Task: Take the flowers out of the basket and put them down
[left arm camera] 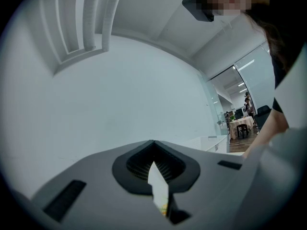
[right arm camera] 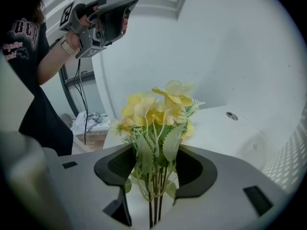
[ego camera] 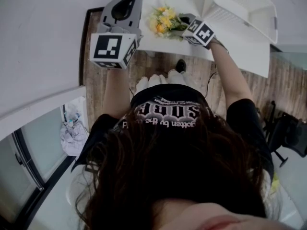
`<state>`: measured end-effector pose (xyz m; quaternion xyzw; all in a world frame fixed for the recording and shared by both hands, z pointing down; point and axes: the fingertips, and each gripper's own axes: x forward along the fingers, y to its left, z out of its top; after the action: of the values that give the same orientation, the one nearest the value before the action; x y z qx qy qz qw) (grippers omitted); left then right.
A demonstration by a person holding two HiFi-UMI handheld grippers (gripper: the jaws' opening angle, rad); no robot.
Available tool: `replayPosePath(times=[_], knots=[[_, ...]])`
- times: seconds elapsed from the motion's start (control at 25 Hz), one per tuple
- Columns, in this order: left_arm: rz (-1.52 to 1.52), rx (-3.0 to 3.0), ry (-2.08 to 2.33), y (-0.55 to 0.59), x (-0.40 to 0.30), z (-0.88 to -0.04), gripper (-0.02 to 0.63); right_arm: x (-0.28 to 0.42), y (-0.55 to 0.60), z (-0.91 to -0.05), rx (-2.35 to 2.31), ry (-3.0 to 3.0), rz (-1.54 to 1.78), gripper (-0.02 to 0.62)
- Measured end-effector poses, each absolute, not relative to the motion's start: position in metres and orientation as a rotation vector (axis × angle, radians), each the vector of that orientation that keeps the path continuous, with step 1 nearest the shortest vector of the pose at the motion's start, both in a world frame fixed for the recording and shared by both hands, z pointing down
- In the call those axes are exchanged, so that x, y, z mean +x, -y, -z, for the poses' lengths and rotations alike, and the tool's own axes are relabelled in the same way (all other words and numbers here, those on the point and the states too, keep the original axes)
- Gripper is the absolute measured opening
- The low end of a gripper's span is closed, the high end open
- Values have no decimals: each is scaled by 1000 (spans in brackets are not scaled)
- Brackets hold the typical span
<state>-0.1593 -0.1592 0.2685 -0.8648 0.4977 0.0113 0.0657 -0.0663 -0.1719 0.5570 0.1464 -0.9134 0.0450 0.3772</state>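
A bunch of yellow flowers (ego camera: pixel 164 20) with green leaves lies on the white table (ego camera: pixel 235 51) near its front edge. My right gripper (ego camera: pixel 182 24) reaches in from the right, and the stems (right arm camera: pixel 154 195) run between its jaws. The jaws stand apart and the pads do not press the stems; only leaves brush them. The blooms (right arm camera: pixel 160 107) point away from me over the tabletop. The white basket (ego camera: pixel 249 13) stands at the back right of the table, apart from the flowers. My left gripper (ego camera: pixel 128 0) is held up to the left of the flowers, shut and with nothing in it.
The table's front edge runs just below the flowers, with wooden floor (ego camera: pixel 158 66) under it. A white wall (ego camera: pixel 43 42) stands at the left. A bundle of cloth (ego camera: pixel 73 131) lies on the floor at left, and a black chair (ego camera: pixel 290 133) stands at right.
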Motion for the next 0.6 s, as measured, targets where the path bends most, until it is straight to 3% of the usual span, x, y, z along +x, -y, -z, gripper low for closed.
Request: replayPosePath(times=[0.32,0.6], knots=[[-38,-2618,-1480,160,-153,-268,0,-57,179,-549,445,2346,-102,330],[-37,-2633,-1456,162,-145,-270,0,-49,188,-509,555,2444,-51,350]])
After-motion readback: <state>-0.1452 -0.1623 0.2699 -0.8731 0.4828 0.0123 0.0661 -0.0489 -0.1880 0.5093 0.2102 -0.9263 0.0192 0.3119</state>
